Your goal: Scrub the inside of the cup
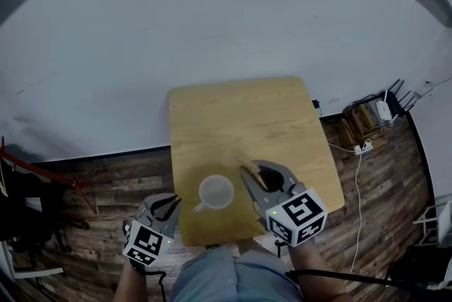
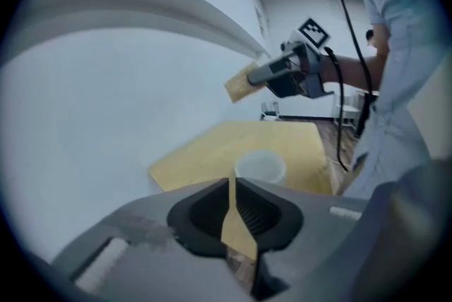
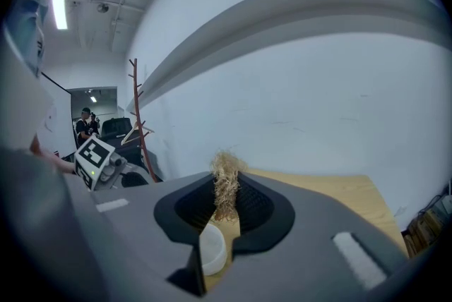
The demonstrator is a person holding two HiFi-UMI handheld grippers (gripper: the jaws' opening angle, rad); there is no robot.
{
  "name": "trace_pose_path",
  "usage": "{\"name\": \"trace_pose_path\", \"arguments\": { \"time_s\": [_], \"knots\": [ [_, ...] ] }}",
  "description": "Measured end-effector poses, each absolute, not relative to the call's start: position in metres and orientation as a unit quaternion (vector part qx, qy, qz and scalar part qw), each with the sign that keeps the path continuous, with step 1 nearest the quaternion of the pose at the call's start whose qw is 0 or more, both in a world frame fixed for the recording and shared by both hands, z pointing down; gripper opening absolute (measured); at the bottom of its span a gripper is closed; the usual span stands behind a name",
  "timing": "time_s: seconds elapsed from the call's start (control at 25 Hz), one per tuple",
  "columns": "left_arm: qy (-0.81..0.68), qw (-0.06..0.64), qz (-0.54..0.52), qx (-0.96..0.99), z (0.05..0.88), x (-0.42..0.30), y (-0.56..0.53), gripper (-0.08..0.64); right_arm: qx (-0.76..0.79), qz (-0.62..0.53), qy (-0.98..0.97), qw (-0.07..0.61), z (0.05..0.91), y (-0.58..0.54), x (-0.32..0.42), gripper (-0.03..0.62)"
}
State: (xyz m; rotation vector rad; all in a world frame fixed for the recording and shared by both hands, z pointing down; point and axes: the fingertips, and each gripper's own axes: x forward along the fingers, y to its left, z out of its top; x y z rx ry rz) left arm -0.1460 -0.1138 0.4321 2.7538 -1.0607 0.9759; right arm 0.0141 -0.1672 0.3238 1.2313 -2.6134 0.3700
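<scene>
A white cup (image 1: 215, 191) with a small handle on its left stands near the front edge of the light wooden table (image 1: 240, 117). My right gripper (image 1: 247, 170) hovers just right of the cup's rim, shut on a tan fibrous scrubber (image 3: 226, 184) that sticks out past its jaws. From the left gripper view the scrubber (image 2: 241, 85) is held in the air above the cup (image 2: 260, 166). My left gripper (image 1: 169, 203) sits off the table's left front corner, close to the cup's handle. Its jaws stand a narrow slit apart with nothing between them.
A white wall rises behind the table. Dark wooden floor surrounds it. Cables and a power strip (image 1: 364, 147) lie on the floor to the right, beside some boxes (image 1: 364, 117). A red coat stand (image 3: 138, 117) is at the left, and a person (image 3: 86, 124) stands far back.
</scene>
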Motion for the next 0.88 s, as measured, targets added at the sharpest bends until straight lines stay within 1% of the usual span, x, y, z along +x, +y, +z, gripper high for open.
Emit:
{"name": "trace_pose_path", "arguments": {
  "time_s": [0.04,0.08,0.2,0.32,0.4,0.68,0.88],
  "knots": [
    [-0.373,0.010,0.288,0.882,0.412,-0.142,-0.126,0.032,0.422,0.116,-0.892,0.112,0.321,-0.169,0.013,0.061],
    [-0.404,0.011,0.255,0.879,0.392,-0.138,-0.137,0.021,0.424,0.105,-0.893,0.111,0.317,-0.172,0.012,0.061],
    [-0.498,0.027,0.161,0.851,0.340,-0.131,-0.161,0.021,0.426,0.078,-0.895,0.105,0.307,-0.178,0.009,0.061],
    [-0.563,-0.009,0.117,0.818,0.299,-0.117,-0.172,0.020,0.425,0.066,-0.897,0.102,0.301,-0.179,0.010,0.061],
    [-0.577,-0.012,0.090,0.811,0.283,-0.107,-0.177,0.020,0.424,0.061,-0.898,0.100,0.298,-0.181,0.010,0.061],
    [-0.587,0.001,0.075,0.806,0.273,-0.093,-0.178,0.020,0.420,0.046,-0.902,0.093,0.291,-0.188,0.006,0.057],
    [-0.581,-0.007,0.083,0.810,0.276,-0.084,-0.175,0.020,0.418,0.051,-0.903,0.090,0.295,-0.189,0.010,0.057]
  ]
}}
